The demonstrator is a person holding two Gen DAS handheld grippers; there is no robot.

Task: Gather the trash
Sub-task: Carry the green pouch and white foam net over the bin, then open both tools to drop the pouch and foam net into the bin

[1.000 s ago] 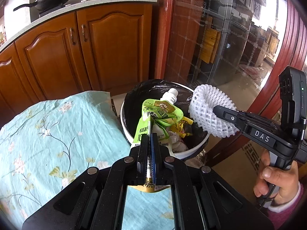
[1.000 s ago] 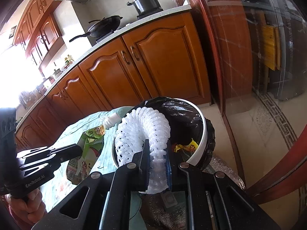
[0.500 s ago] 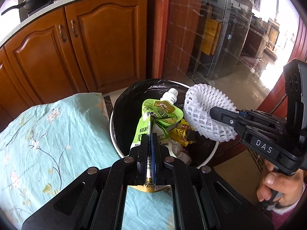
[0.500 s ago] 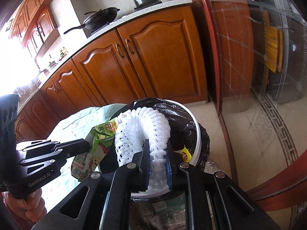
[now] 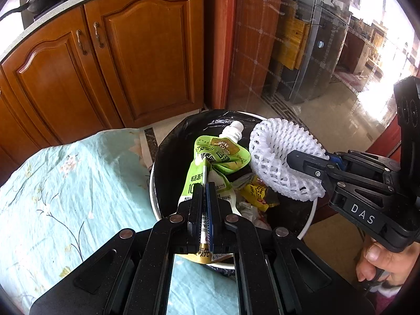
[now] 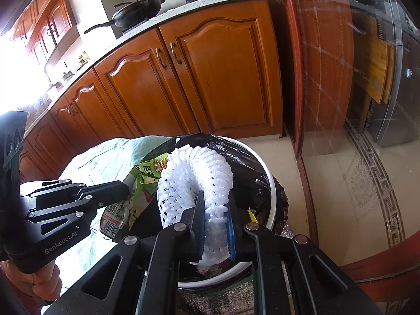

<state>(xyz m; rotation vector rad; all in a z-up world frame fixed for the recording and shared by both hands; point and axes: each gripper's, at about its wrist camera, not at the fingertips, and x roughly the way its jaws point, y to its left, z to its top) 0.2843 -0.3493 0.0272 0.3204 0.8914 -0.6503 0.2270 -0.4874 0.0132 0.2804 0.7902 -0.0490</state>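
the limp, light green pouch [image 5: 210, 162] is pinched at its flat edge by the left gripper [image 5: 204, 204]; the soft, springy foam net [image 6: 199, 181] is clamped by the right gripper [image 6: 215, 225] over the bin [image 5: 309, 225].

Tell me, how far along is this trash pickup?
Some wrappers already lie in the lined bin. The left gripper holds a green pouch and the right gripper a white foam net, both over the bin. Dropping them is left.
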